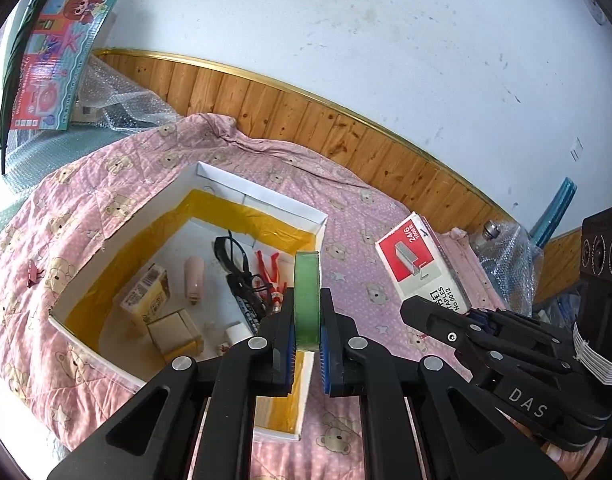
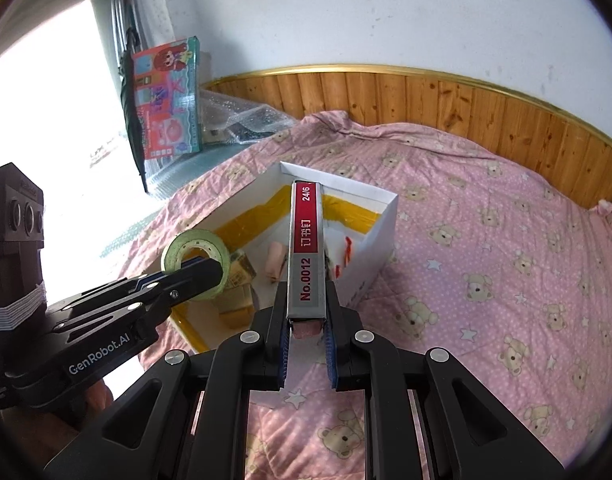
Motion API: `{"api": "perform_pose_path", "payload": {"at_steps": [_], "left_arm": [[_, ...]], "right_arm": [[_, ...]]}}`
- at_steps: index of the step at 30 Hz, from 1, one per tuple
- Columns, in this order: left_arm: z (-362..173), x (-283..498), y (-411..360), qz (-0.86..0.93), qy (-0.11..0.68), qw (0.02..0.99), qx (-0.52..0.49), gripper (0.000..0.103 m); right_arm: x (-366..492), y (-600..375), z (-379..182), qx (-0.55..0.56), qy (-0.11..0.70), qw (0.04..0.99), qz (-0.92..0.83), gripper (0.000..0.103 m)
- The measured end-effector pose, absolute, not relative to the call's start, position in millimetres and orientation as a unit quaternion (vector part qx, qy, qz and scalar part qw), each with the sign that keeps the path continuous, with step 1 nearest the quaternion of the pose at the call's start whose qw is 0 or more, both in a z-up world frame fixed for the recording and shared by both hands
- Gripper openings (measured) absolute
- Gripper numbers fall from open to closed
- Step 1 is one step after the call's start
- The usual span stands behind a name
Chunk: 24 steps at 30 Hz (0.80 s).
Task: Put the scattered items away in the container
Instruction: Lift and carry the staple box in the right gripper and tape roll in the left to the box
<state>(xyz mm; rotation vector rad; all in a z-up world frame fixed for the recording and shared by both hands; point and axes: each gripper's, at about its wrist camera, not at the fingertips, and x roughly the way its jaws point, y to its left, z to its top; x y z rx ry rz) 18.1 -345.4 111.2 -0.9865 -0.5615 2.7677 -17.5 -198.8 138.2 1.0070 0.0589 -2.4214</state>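
Observation:
A white box (image 1: 262,202) with yellow tape inside sits on the pink bedspread and holds small cartons, a pink tube, black cords and red items. My left gripper (image 1: 307,332) is shut on a green tape roll (image 1: 307,300), held edge-on above the box's near right corner. In the right wrist view the same tape roll (image 2: 196,258) hangs over the box's left side. My right gripper (image 2: 307,320) is shut on a red and white staples box (image 2: 306,248), lifted in front of the white box (image 2: 382,216). That staples box (image 1: 422,268) shows right of the container.
A small red clip (image 1: 34,274) lies on the bedspread left of the box. A colourful toy package (image 1: 50,60) and bubble wrap (image 1: 122,100) lean at the back left. A wooden panel (image 1: 306,120) lines the wall. Open bedspread (image 2: 486,260) stretches right of the box.

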Motion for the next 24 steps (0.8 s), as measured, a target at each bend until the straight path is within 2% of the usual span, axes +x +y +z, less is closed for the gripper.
{"api": "perform_pose_path", "payload": {"at_steps": [13,24], "left_arm": [[113,11,-425,0.922,-0.213,0.02,-0.321,0.01],[96,-21,-418,0.906,-0.209,0.044,-0.364,0.01]], "right_arm": [[-23,-240,137,0.378,0.032,0.291,-0.878,0.015],[-48,-263,132,0.385,0.036,0.313,-0.867,0.015]]}}
